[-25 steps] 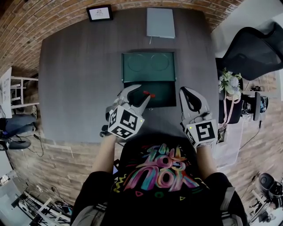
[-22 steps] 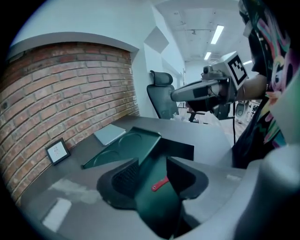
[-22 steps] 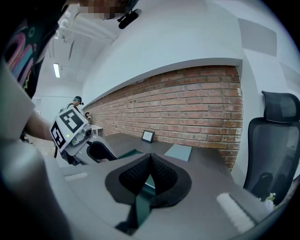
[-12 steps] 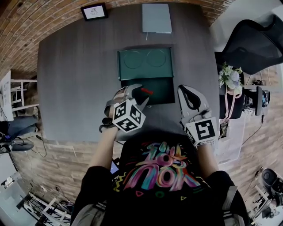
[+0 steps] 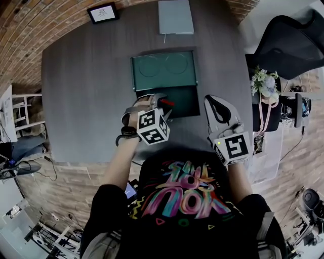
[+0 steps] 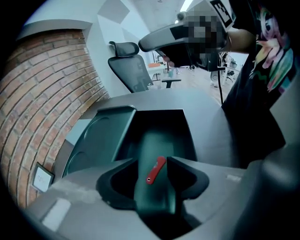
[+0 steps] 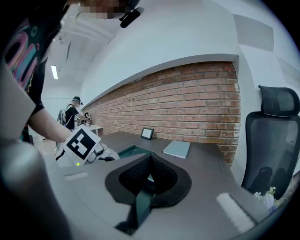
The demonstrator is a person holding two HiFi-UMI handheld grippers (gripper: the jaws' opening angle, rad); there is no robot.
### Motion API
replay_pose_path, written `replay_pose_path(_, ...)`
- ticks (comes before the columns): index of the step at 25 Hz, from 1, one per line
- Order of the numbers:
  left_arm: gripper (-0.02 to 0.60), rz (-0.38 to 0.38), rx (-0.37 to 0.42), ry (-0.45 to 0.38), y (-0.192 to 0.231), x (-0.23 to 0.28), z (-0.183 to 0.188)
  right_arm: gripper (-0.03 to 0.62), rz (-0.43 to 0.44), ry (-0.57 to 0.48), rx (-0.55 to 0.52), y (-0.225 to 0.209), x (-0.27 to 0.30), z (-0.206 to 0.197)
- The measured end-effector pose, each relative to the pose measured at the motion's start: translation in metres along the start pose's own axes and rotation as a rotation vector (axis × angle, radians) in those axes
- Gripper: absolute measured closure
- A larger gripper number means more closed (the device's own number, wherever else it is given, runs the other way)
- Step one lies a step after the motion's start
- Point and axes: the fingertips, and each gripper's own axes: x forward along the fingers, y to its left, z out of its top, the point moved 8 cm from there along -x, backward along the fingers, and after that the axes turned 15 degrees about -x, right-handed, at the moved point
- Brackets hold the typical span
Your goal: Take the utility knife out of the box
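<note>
An open dark green box (image 5: 182, 103) sits mid-table with its lid (image 5: 164, 70) laid flat behind it. The red utility knife (image 5: 168, 102) lies inside the box (image 6: 161, 129). My left gripper (image 5: 161, 104) points steeply down into the box. Its jaws have just been opening and stand wide. The knife (image 6: 156, 169) lies between the fingertips of the left gripper (image 6: 152, 161), and the pads do not press on it. My right gripper (image 5: 212, 101) hovers just right of the box, shut on nothing; its tips meet in the right gripper view (image 7: 149, 161).
The grey table (image 5: 81, 91) carries a small picture frame (image 5: 103, 12) and a grey notebook (image 5: 175, 16) at its far edge. A black office chair (image 5: 291, 45) and a bunch of flowers (image 5: 263, 83) stand off the table's right side.
The left gripper has dropped and rolled, so that it points steeply down over the knife in the box. The right gripper has kept still.
</note>
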Motion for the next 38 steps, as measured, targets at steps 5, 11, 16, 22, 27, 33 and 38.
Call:
replay_pose_path(5,0.397,-0.035,0.039,0.062,0.002,0.017,-0.001,0.592,-0.012,0.002,0.016,0.0,0.0,-0.003)
replay_pose_path(11,0.398,-0.074,0.059,0.123,0.002,0.033,-0.001,0.592,-0.026,0.011,0.03,-0.004,-0.001,-0.007)
replay_pose_path(16,0.399,-0.102,0.08,0.18,0.002,0.041,-0.004,0.593,-0.037,0.024,0.042,-0.007,-0.004,-0.013)
replay_pose_path(22,0.433,-0.169,0.119,0.216,-0.001,0.044,-0.001,0.592,-0.037,0.032,0.047,-0.009,-0.006,-0.016)
replay_pose_path(27,0.437,-0.204,0.124,0.24,0.0,0.045,0.001,0.592,-0.036,0.042,0.051,-0.01,-0.006,-0.018)
replay_pose_path(33,0.44,-0.196,0.138,0.243,-0.001,0.046,0.001,0.592,-0.043,0.045,0.048,-0.012,-0.005,-0.02)
replay_pose_path(38,0.467,-0.189,0.157,0.241,-0.004,0.046,0.001,0.593,-0.041,0.041,0.048,-0.011,-0.001,-0.018)
